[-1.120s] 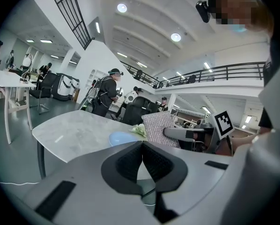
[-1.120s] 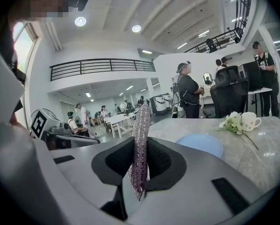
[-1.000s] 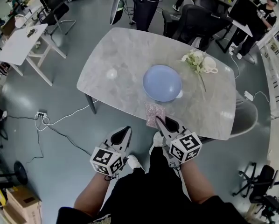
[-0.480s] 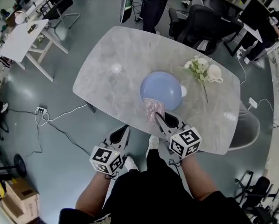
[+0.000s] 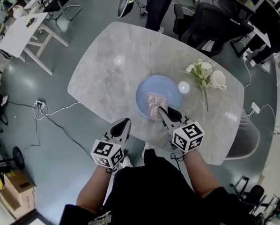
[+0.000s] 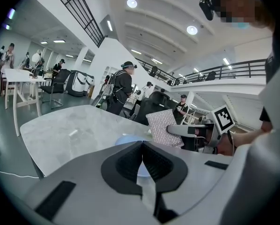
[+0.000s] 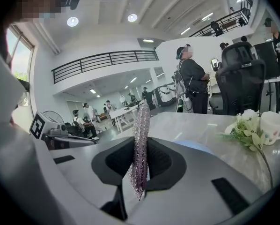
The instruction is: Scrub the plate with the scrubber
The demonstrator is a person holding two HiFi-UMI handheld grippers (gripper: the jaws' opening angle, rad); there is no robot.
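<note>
A light blue plate (image 5: pixel 147 92) lies near the front middle of the grey marble table (image 5: pixel 107 74). My right gripper (image 5: pixel 162 110) is shut on a pink-silver mesh scrubber (image 5: pixel 156 104), which hangs edge-up over the plate's near half. Whether it touches the plate I cannot tell. In the right gripper view the scrubber (image 7: pixel 140 139) stands clamped between the jaws, with the plate (image 7: pixel 203 147) just beyond. My left gripper (image 5: pixel 125 123) is shut and holds nothing, off the table's near edge to the left of the plate. Its view shows the plate (image 6: pixel 127 139) and the scrubber (image 6: pixel 165 127).
A sprig of white flowers (image 5: pixel 201 71) and a white cup (image 5: pixel 218 80) lie to the right of the plate. Black office chairs (image 5: pixel 210 22) and a standing person (image 5: pixel 158 3) are at the table's far side. A cable (image 5: pixel 55 123) runs over the floor at left.
My right gripper has carried the scrubber forward from the table's near edge to over the plate. The left gripper stays shut beside the table edge.
</note>
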